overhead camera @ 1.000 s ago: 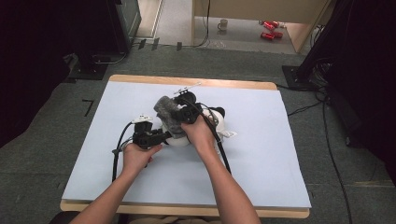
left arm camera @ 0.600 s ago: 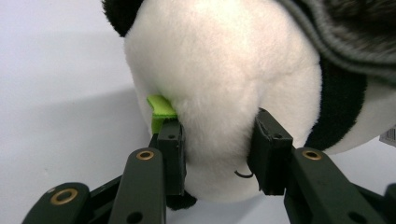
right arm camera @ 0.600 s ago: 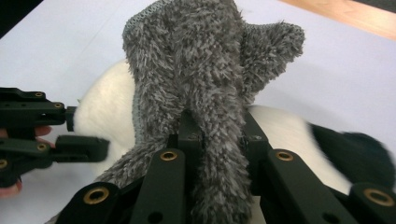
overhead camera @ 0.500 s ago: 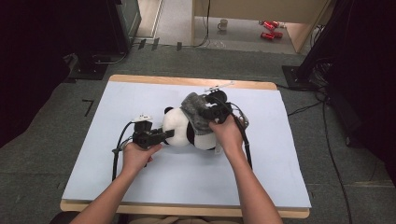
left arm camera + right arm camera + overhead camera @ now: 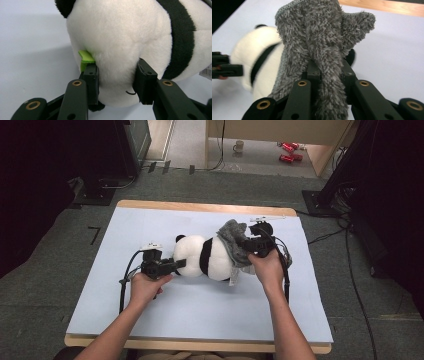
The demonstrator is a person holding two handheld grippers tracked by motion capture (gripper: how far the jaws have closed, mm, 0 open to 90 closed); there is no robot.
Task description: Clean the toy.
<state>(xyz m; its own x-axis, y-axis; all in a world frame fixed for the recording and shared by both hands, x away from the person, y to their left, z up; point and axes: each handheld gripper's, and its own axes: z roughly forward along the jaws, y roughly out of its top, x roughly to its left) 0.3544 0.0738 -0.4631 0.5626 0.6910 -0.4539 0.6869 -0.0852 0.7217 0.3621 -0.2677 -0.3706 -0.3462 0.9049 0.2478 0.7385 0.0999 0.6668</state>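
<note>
A black-and-white panda plush (image 5: 205,257) lies on its side on the pale blue mat (image 5: 150,225). My left gripper (image 5: 181,264) comes from the left and is shut on the panda's white head (image 5: 120,37), one pad pressing in on each side. A green tag (image 5: 85,60) sticks out by the left pad. My right gripper (image 5: 245,247) is shut on a bunched fold of a grey fuzzy cloth (image 5: 231,242) that covers the panda's right end. From the right gripper's camera the cloth (image 5: 317,37) rises between the jaws, and the panda (image 5: 254,57) lies behind it.
The mat lies on a wooden table (image 5: 200,207) with bare room in front and at the left. A white label (image 5: 233,279) hangs at the panda's lower end. On the floor beyond are a mug (image 5: 240,145) and red cans (image 5: 287,150).
My right gripper has moved to the right with the grey cloth, drawing it off the panda's head and chest. The left gripper has kept its place on the head.
</note>
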